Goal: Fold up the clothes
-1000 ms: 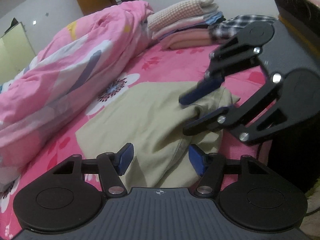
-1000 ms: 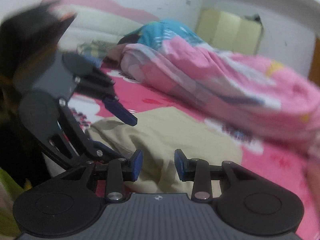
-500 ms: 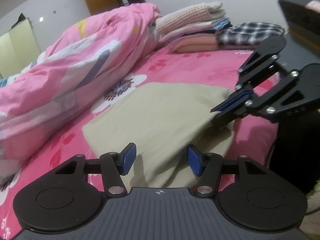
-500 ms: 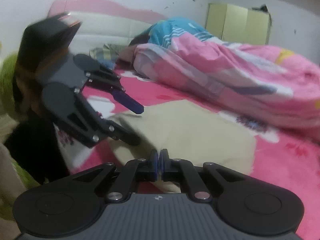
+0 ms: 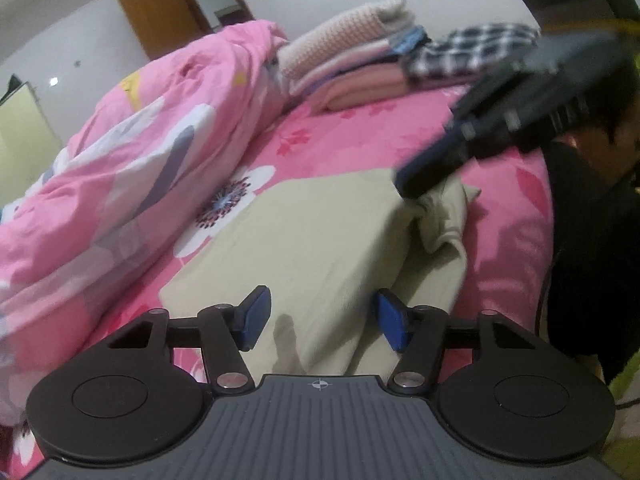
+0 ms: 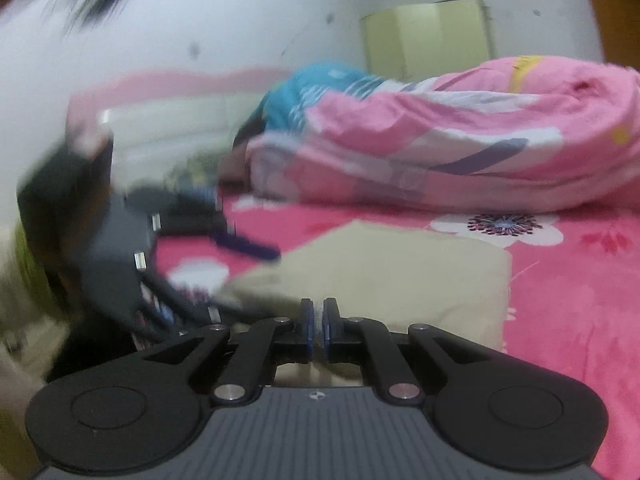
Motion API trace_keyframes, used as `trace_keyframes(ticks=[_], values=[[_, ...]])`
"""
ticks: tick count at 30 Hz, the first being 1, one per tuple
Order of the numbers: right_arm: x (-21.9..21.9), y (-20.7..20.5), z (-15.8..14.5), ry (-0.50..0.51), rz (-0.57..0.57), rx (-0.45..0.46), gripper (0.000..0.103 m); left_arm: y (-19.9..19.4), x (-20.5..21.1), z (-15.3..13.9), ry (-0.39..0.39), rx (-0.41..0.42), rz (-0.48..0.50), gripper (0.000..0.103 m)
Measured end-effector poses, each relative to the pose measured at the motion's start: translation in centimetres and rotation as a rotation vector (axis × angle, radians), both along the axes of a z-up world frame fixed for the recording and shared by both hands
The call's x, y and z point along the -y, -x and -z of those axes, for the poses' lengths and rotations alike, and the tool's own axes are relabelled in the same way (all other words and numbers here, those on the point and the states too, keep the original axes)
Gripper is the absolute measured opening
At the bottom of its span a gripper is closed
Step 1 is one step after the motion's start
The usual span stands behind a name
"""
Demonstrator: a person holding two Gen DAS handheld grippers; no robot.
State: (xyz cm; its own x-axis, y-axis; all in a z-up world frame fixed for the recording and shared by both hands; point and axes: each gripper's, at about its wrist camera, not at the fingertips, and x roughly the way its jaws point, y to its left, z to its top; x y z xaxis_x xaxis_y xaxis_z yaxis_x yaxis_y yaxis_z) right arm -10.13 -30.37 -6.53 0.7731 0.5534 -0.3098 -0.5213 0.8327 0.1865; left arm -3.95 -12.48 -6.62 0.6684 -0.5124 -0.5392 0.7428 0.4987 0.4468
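Note:
A khaki garment point(image 5: 320, 224) lies flat on the pink flowered bed sheet point(image 5: 360, 136). My left gripper point(image 5: 322, 318) hovers open over its near edge, with nothing between the blue pads. In the left wrist view my right gripper point(image 5: 424, 176) comes in blurred from the upper right, shut on the garment's bunched right corner point(image 5: 444, 208), and a top layer of cloth runs taut up to it. In the right wrist view the right gripper point(image 6: 316, 324) has its pads together over the khaki garment point(image 6: 400, 272). The left gripper's blue upper finger point(image 6: 248, 246) shows blurred at the left.
A rolled pink quilt point(image 5: 140, 152) runs along the far side of the bed. A stack of folded clothes point(image 5: 352, 64) and a plaid garment point(image 5: 472, 52) sit beyond. A person in dark clothing point(image 5: 592, 216) stands at the right bed edge. A pale cabinet point(image 6: 424, 40) lines the wall.
My right gripper went from open to shut on the garment's corner and has drawn it up and along. The left gripper stayed open over the near edge.

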Motion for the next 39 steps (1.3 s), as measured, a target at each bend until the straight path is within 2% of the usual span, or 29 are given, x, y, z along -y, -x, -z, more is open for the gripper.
trace_keyframes(ticks=[4,6,8,10,14,20,24,25,26,28,32,35,39], values=[[2.4,-0.5,-0.5,-0.175,0.033,-0.003,0.006,0.0,0.3,0.3,-0.024,0.014,0.014,0.051],[3.4,-0.8,-0.6,-0.241,0.041,-0.013,0.006,0.1,0.3,0.2,-0.018,0.017,0.013,0.040],[3.6,-1.2,-0.7,-0.237,0.035,-0.024,0.006,0.3,0.4,0.2,-0.015,0.030,0.017,0.024],[3.0,-1.7,-0.7,-0.187,0.009,-0.039,0.006,0.4,0.4,0.2,-0.012,0.043,0.020,0.016],[1.1,-3.0,-0.3,-0.046,-0.031,-0.058,0.006,0.8,0.4,0.3,-0.006,0.069,0.027,0.010],[-1.6,-3.7,0.0,0.209,-0.189,-0.047,0.006,1.0,0.3,0.1,0.004,0.085,0.032,0.009],[-2.4,-3.7,-0.6,0.312,-0.246,-0.011,0.009,1.0,0.2,0.0,0.012,0.091,0.035,0.009],[-2.6,-3.7,-0.7,0.341,-0.253,0.001,0.018,1.0,0.2,0.0,0.014,0.093,0.035,0.009],[-2.8,-3.7,-0.8,0.376,-0.255,0.015,0.031,1.0,0.2,0.0,0.016,0.094,0.036,0.009],[-3.3,-3.7,-0.8,0.434,-0.272,0.045,0.039,1.0,0.1,-0.1,0.020,0.097,0.037,0.009],[-4.4,-4.4,-0.6,0.520,-0.349,0.059,0.044,1.0,0.0,-0.2,0.028,0.101,0.040,0.009],[-5.4,-5.0,0.1,0.591,-0.354,0.055,0.041,1.1,-0.1,-0.3,0.034,0.107,0.044,0.009],[-5.4,-5.2,0.1,0.570,-0.346,0.037,0.040,1.3,-0.2,-0.2,0.033,0.113,0.044,0.009]])
